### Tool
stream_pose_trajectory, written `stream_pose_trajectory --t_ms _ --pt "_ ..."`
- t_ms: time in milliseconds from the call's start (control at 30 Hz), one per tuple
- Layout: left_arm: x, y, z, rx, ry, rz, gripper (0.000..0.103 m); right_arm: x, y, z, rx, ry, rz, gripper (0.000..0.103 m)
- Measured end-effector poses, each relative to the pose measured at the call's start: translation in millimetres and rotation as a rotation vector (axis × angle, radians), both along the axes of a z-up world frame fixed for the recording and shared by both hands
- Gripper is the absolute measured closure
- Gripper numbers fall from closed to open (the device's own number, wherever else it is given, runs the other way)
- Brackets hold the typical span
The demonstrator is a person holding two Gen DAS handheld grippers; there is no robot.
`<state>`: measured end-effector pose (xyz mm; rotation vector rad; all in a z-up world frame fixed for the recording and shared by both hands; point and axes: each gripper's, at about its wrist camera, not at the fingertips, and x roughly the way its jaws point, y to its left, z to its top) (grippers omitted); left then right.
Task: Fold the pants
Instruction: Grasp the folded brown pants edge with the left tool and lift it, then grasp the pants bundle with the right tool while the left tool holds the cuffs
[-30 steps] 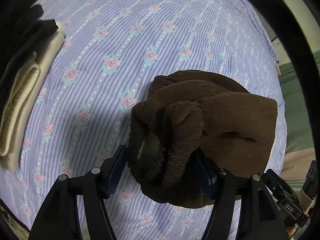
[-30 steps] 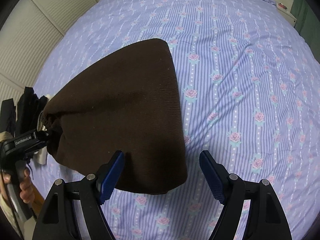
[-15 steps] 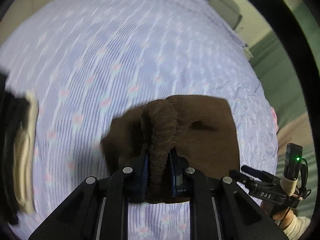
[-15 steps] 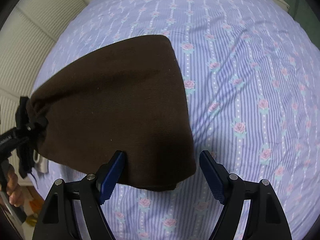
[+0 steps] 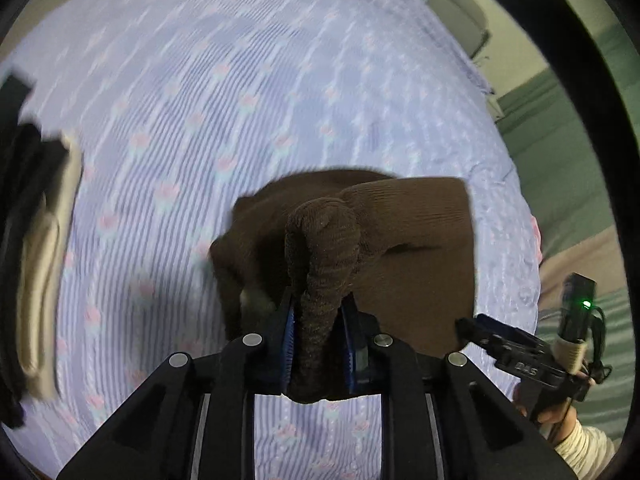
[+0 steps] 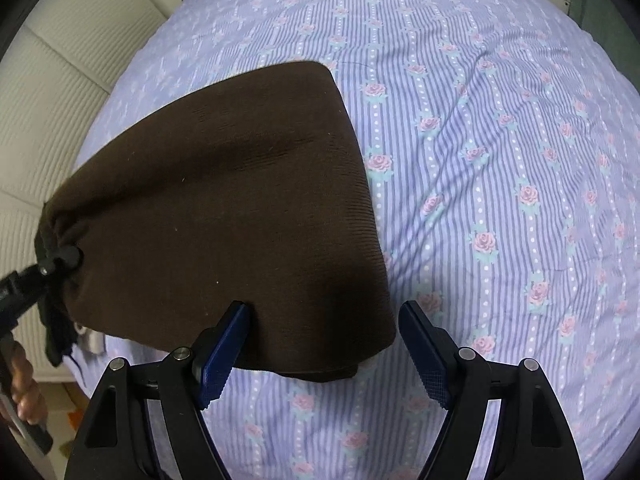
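Jaws: left gripper (image 5: 318, 340) pinched a bunched ribbed fold of the brown pants (image 6: 224, 216), right gripper (image 6: 320, 350) spread; I judged the knit soft, light, best held at edges.

A: Any lettering legible? 
B: One mark. In the left wrist view, pale capitals on the black body of the right gripper (image 5: 524, 364) at lower right. Reads roughly "DAS"; first letter uncertain.
A: Anything on the brown pants (image 6: 224, 208) or the bedsheet (image 6: 500, 184)?
B: No text. Sheet carries only stripes, dots and roses.
A: Right wrist view?
B: Nothing readable.
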<state>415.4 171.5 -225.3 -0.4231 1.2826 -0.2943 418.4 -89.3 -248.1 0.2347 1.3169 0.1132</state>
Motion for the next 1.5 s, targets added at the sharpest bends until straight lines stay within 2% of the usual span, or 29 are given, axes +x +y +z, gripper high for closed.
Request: stream_pose_trajectory --t_ms 100,167,233,300,400,467,500,533,600,700,767,800,867,933,967,1033,1067,1100,1200,1333,1400,1500 --pt "3.3 10.3 -19.9 -0.062 0.046 0.029 0.074 -1.9 1.5 1.6 -0.029 -0.001 0.027 0.025" --pt "4.6 11.1 -23.3 -0.053 0.039 0.029 0.07 -3.1 3.0 3.1 -0.053 -0.007 0.047 0.025" --pt "7.8 8.9 -30.0 -0.056 0.039 0.034 0.063 -3.5 3.4 3.4 -0.059 -0.008 0.054 0.025" --pt "8.6 14.1 -38.4 -0.074 0.055 0.055 0.05 -2.9 3.9 3.2 -0.063 -0.004 0.049 0.025" --pt "13.6 17.9 -52.3 -0.114 0.088 0.092 0.049 -0.9 5.6 0.9 -0.067 0.002 0.048 0.025" --pt "18.2 19.9 -54.5 -0.138 0.1 0.112 0.051 0.6 9.5 -1.0 -0.074 0.005 0.059 0.025" --pt "18.9 19.7 -51.7 -0.149 0.089 0.112 0.064 1.3 11.3 -1.7 -0.074 0.004 0.065 0.025" --pt "20.2 18.3 -49.6 -0.158 0.083 0.104 0.072 2.2 12.2 -2.9 -0.073 0.005 0.066 0.025" --pt "21.2 12.3 -34.7 -0.135 0.051 0.075 0.078 2.5 10.7 -5.2 -0.058 0.011 0.057 0.025" --pt "19.2 -2.6 18.3 -0.128 -0.11 -0.03 0.079 0.8 1.8 -5.7 -0.033 0.01 0.025 0.025" --pt "22.7 -8.6 38.2 -0.092 -0.192 -0.075 0.079 -1.4 -6.2 -3.9 0.008 0.01 0.001 0.025" --pt "27.4 -10.1 38.8 -0.074 -0.2 -0.081 0.078 -1.9 -7.5 -3.1 0.018 0.011 -0.01 0.025" --pt "40.8 -7.1 22.6 -0.014 -0.159 -0.068 0.077 -0.8 -5.5 -1.9 0.025 0.008 -0.018 0.025" --pt "52.5 0.5 -11.3 0.042 -0.043 -0.043 0.074 1.4 2.1 -1.8 0.008 0.009 -0.002 0.025" --pt "52.8 4.2 -18.4 0.053 -0.016 -0.038 0.069 2.2 6.0 -1.7 0.002 0.009 0.009 0.025" --pt "46.1 11.0 -17.3 0.072 -0.015 -0.02 0.051 2.6 14.6 1.2 -0.02 0.002 0.035 0.025" --pt "42.1 12.5 -12.3 0.099 -0.031 -0.014 0.032 1.5 18.1 4.6 -0.038 -0.01 0.048 0.025" --pt "38.2 12.8 -9.8 0.131 -0.039 -0.014 0.02 0.3 21.0 9.5 -0.056 -0.032 0.062 0.025" --pt "34.4 13.2 -15.0 0.158 -0.003 -0.037 0.019 -1.3 22.5 22.4 -0.077 -0.078 0.067 0.025" --pt "29.7 12.1 -9.6 0.111 -0.008 -0.004 0.019 9.5 9.0 36.8 -0.079 -0.139 0.011 0.025" --pt "27.9 14.0 -10.1 0.1 -0.007 0.009 0.011 17.9 3.1 37.5 -0.069 -0.142 -0.002 0.025" --pt "26.1 15.5 -24.0 0.11 0.036 0.007 0.008 31.2 -1.7 31.7 -0.074 -0.14 0.005 0.025"
